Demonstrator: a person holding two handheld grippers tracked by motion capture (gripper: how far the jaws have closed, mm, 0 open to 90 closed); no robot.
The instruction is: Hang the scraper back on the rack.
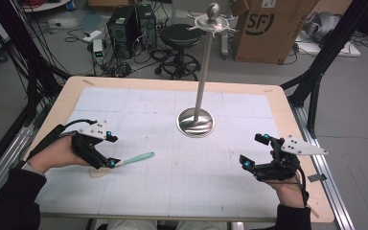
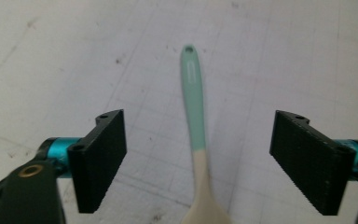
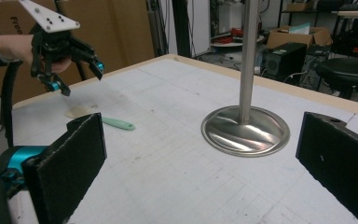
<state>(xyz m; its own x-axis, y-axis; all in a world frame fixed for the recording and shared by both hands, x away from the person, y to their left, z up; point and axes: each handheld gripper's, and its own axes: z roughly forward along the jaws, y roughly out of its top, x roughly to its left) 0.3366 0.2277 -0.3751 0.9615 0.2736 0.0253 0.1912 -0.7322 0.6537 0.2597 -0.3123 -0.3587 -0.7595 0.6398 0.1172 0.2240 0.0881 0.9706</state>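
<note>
A spoon with a mint-green handle (image 1: pixel 135 158) and a beige head lies flat on the white gridded mat at the left. In the left gripper view the spoon (image 2: pixel 193 107) runs up the middle, its beige neck between the two black pads with wide gaps on both sides. My left gripper (image 1: pixel 112 151) is open and hovers over the spoon's head end without touching it. The right gripper view shows the left gripper (image 3: pixel 77 77) raised above the mat, and the spoon (image 3: pixel 116 123) below it. My right gripper (image 1: pixel 253 150) stands open at the right with nothing between its pads.
A tall metal stand rises from a round shiny base (image 1: pixel 195 122) at mid-table, with hooks at its top; its base (image 3: pixel 246 130) lies ahead of the right gripper. The table's wooden rim (image 1: pixel 287 120) borders the mat. Beyond the table are a black stool, computers and cardboard boxes.
</note>
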